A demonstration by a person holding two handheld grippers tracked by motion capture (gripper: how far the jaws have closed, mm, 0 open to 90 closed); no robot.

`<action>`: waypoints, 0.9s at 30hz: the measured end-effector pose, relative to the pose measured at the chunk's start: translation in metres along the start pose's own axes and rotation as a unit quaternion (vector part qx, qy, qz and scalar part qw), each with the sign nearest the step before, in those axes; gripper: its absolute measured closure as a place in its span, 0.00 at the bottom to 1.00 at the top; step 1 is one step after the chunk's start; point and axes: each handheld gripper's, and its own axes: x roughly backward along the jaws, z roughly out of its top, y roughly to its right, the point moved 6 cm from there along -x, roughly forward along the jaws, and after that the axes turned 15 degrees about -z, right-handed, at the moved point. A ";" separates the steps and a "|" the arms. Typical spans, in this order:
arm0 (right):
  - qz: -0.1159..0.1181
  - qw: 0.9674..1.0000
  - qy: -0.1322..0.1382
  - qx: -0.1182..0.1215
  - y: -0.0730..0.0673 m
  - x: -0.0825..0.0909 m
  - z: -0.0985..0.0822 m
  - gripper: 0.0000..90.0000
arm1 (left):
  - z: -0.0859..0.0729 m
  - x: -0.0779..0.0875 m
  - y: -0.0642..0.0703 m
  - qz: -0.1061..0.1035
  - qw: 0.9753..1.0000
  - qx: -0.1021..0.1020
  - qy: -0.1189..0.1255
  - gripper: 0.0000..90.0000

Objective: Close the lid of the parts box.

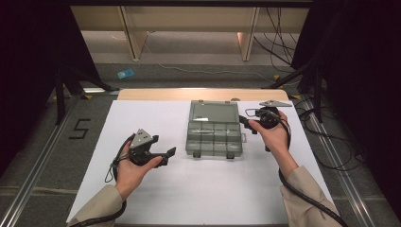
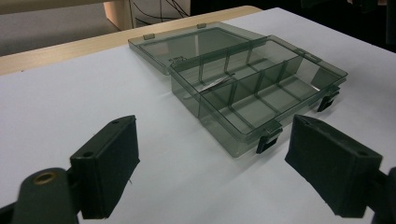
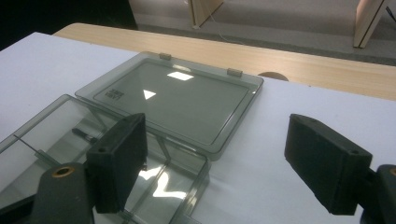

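A: Clear compartment box (image 1: 214, 135) mid-table on the white sheet (image 1: 156, 189), lid (image 3: 180, 100) flung flat behind. Risks?

B: Light, slick plastic; could skate or tip if nudged by the right gripper (image 1: 250, 124), jaws spread beside it. Left gripper (image 1: 166, 155) also spread, holding nothing, well apart.

A: Writing?

B: Moulded mark on lid, unreadable. "5" (image 1: 79, 128) taped on the floor.

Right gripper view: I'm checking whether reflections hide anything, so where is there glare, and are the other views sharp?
Right gripper view: bright ceiling-light glare on the open lid of the organizer box. Left gripper view: box sharp, little glare, soft shadow beside it. High view: dim, slightly soft, dark at both sides.
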 end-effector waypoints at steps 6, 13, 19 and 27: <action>-0.003 1.000 -0.005 0.004 -0.001 -0.003 0.000 0.28 | 0.001 -0.003 0.002 -0.001 1.000 -0.002 -0.004 0.18; -0.021 0.999 -0.036 0.000 0.006 -0.029 0.012 0.43 | 0.003 -0.016 0.006 -0.010 1.000 0.004 -0.010 0.19; -0.033 0.994 -0.103 -0.011 0.001 -0.060 0.021 0.51 | 0.007 -0.025 0.002 -0.008 1.000 0.008 -0.018 0.22; -0.061 0.987 -0.147 0.008 0.004 -0.092 0.015 0.67 | 0.010 -0.040 0.003 -0.016 0.999 0.007 -0.034 0.29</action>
